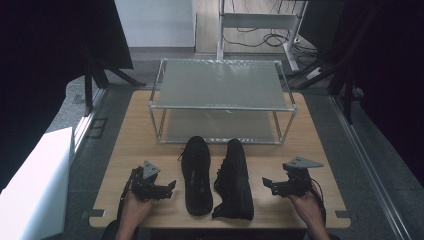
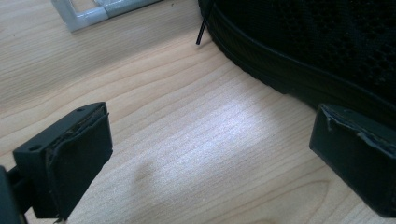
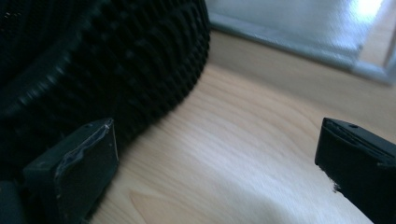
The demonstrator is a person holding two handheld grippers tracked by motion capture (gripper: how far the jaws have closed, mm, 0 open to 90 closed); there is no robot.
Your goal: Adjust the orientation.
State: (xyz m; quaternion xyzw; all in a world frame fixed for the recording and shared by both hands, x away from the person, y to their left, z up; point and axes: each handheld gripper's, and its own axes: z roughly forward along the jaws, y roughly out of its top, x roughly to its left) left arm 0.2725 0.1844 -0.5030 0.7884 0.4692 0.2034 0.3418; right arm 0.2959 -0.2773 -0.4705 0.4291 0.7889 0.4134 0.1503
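Where frame cuts, left shoe (image 2: 322, 42) shows sole edge; laces hidden.

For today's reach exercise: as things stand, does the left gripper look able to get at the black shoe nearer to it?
Probably yes. The left gripper is open, aimed at the left shoe, with bare table between its jaws and the sole.

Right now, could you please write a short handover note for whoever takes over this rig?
Left tongs: open, holding nothing, low over the table beside the left shoe.
Right tongs: open, holding nothing, beside the right shoe.
Both black shoes lie side by side on the table, toes toward the two-tier metal rack, whose shelves hold nothing.
Done: nothing gripped yet.
Left: probably grasp each shoe and set it on the rack.
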